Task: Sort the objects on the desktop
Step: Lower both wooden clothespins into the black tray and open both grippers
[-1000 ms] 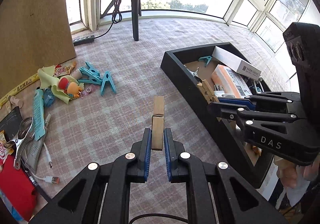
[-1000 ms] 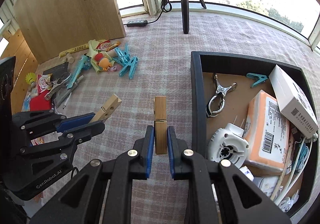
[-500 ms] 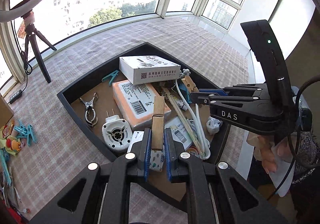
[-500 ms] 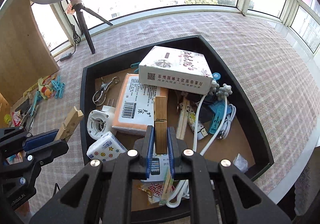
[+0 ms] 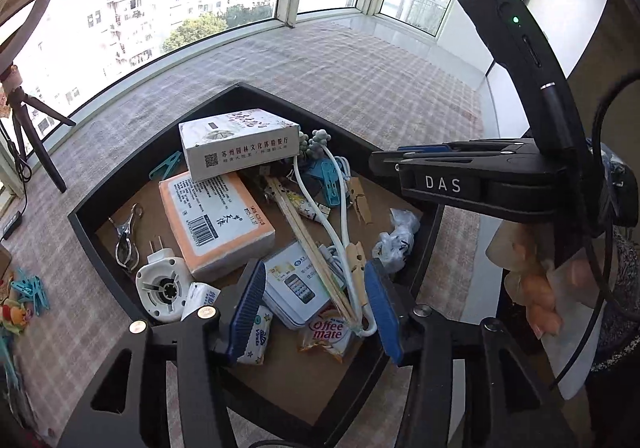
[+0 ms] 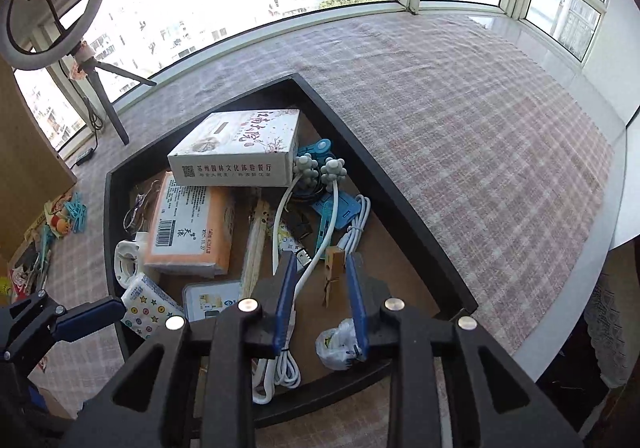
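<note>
The black tray (image 5: 98,203) holds several sorted items. My left gripper (image 5: 314,308) is open above its near corner. A wooden clothespin (image 5: 356,272) lies loose between its blue pads on the white cable (image 5: 320,195). My right gripper (image 6: 322,304) is open over the tray (image 6: 400,199). A second wooden clothespin (image 6: 334,272) lies loose in the tray between its pads. The right gripper also shows in the left wrist view (image 5: 440,161), and the left gripper's blue pad shows in the right wrist view (image 6: 90,318).
In the tray lie a white box (image 5: 240,143), an orange tissue pack (image 5: 216,219), a white plug adapter (image 5: 162,288), a metal clip (image 5: 126,236), chopsticks (image 5: 308,244) and blue clips (image 6: 332,203). Teal clothespins and small items (image 6: 68,211) lie on the checked cloth at left. A tripod (image 6: 100,95) stands behind.
Both grippers moved from the cloth to over the tray, then opened. Each wooden clothespin was let go and now lies in the tray.
</note>
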Tool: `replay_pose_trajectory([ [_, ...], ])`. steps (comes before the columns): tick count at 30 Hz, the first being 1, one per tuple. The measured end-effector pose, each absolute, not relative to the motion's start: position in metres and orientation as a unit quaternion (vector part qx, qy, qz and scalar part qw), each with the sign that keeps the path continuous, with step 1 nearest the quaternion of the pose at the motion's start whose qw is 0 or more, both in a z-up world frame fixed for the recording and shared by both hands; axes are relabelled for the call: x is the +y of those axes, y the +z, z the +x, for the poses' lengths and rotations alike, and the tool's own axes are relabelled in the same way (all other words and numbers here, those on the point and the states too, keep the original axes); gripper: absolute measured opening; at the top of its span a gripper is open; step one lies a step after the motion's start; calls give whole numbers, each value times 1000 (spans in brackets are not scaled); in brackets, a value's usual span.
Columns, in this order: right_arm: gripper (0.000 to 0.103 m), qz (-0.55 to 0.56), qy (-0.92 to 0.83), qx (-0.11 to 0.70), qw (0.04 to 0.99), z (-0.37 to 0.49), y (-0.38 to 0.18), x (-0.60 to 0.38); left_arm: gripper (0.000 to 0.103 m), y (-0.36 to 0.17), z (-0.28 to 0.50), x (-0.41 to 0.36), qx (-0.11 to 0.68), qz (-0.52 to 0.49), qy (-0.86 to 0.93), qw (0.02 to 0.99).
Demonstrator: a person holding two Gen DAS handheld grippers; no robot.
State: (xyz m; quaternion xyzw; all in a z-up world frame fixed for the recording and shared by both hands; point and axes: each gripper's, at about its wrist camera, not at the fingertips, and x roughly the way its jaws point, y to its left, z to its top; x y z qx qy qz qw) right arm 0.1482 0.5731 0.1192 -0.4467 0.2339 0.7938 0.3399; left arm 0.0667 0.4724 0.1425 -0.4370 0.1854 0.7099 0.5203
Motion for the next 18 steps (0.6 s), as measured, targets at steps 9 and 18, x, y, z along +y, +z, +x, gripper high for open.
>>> replay_pose_trajectory([
  [9,26,-450,809,223,305,114,126,557,48,139,11,426,144,-463,743,460],
  [18,25,-460,834,197,233,44,132,514,50,127,-77,330,108,-493,792,343],
])
